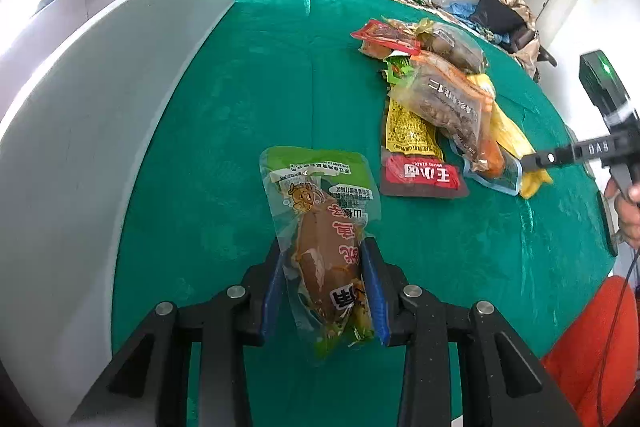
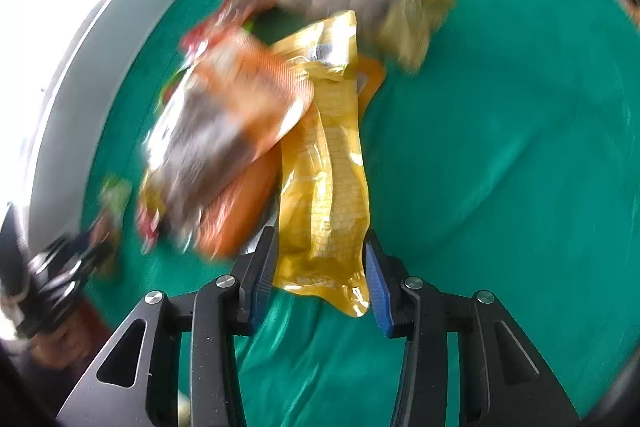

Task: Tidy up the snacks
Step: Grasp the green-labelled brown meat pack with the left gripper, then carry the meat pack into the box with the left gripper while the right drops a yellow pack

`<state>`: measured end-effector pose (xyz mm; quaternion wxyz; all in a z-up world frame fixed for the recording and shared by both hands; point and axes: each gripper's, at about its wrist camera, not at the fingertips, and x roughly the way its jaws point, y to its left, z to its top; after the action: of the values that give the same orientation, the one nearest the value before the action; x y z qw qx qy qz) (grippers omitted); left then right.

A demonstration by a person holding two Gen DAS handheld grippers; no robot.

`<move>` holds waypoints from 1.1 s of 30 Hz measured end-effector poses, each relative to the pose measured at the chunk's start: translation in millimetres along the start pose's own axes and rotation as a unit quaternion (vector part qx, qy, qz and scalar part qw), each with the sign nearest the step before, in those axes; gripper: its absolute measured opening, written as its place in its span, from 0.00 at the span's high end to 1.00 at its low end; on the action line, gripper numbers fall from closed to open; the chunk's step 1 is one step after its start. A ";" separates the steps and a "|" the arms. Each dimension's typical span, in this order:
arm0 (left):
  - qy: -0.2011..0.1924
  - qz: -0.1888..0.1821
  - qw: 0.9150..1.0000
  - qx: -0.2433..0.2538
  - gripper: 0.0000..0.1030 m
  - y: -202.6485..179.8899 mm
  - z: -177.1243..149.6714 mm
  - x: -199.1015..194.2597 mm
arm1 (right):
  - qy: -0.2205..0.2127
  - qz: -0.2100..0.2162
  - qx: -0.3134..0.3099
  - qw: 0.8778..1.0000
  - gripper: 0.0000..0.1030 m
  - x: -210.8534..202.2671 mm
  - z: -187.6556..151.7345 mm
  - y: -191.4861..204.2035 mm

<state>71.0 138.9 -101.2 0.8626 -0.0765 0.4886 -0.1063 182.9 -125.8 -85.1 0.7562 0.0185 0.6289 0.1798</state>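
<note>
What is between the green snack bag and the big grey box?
Nothing but bare green cloth. The left wrist view shows it best: the green snack bag sits in the left tool, and the grey box stands off to its left.

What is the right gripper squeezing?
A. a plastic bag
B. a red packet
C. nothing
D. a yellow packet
D: in the right wrist view, the right gripper has its blue pads closed on the end of the yellow packet, which sticks out from the snack pile.
</note>
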 end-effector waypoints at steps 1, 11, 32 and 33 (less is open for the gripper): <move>0.000 0.000 1.000 -0.001 0.65 -0.5 0.5 0.4 | 0.006 -0.012 -0.003 1.000 0.53 -2.2 -4.4 1.8; 0.000 -0.031 0.999 -0.025 0.71 4.6 -10.6 -15.9 | -0.031 -0.108 -0.009 0.994 0.53 9.9 -7.0 18.7; -0.141 -0.002 0.976 -0.166 0.71 139.3 54.6 -174.4 | -0.128 0.263 0.034 0.956 0.58 -97.3 24.7 182.4; -0.142 0.022 0.975 -0.168 0.71 151.7 55.9 -178.7 | -0.123 0.275 0.015 0.953 0.58 -94.6 31.4 212.1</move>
<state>46.1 333.1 39.3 0.9003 -0.2235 0.3733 0.0080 146.6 50.7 64.7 0.7487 0.2240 0.5040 0.3677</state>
